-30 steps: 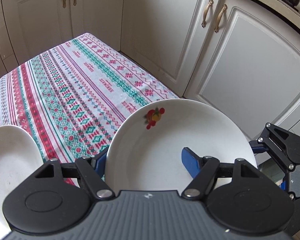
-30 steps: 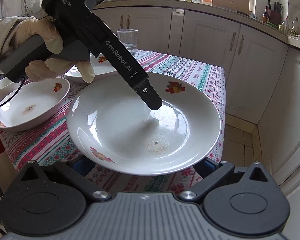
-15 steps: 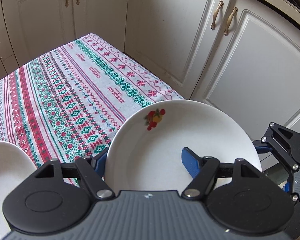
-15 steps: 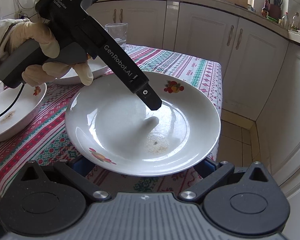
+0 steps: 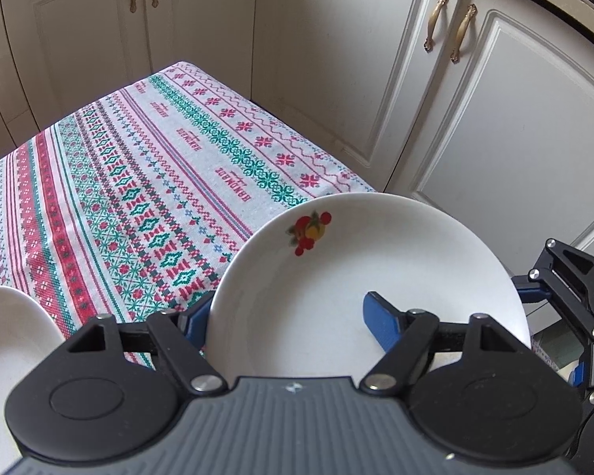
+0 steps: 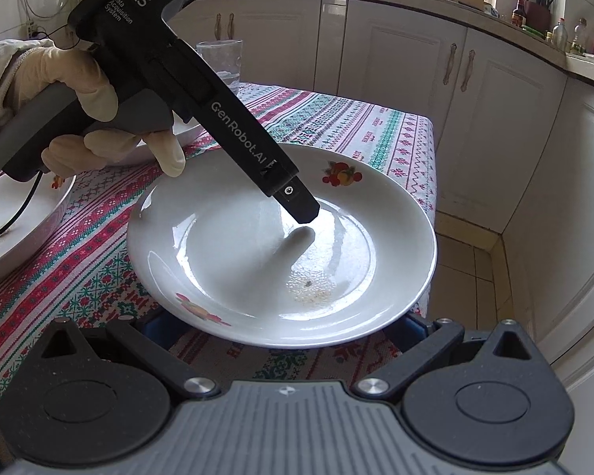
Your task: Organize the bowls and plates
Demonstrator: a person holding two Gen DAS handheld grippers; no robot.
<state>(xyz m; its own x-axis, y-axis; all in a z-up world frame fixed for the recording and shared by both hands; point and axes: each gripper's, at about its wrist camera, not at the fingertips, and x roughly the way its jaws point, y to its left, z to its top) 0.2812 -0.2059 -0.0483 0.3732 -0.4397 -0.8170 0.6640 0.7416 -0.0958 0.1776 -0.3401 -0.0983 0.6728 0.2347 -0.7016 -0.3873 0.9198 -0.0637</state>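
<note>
From the left wrist view, the plate (image 5: 376, 289) with the fruit decal fills the lower right of the frame, sitting over the near corner of the patterned tablecloth (image 5: 146, 182). The left gripper (image 5: 293, 316) straddles its rim, one blue finger (image 5: 382, 318) on top of the plate and the other tucked under the edge at lower centre, and the jaws are just starting to open, so I'd say it's letting go rather than clamping. A bit of another white dish (image 5: 8, 340) peeks in at the lower left. In the right wrist view, the same plate (image 6: 396, 245) sits mid-frame, a few crumbs in its well, with the gloved hand (image 6: 87, 91) at upper left holding the left gripper, whose tip hangs over the plate's middle. The right gripper (image 6: 285, 326) has its fingers down by the plate's near rim, mostly hidden underneath it, so I honestly can't tell if it's gripping. Two more dishes, a bowl (image 6: 16, 229) at the left edge and another dish (image 6: 186, 134) behind the hand, lie separately, so stacking looks barely started to me.
</note>
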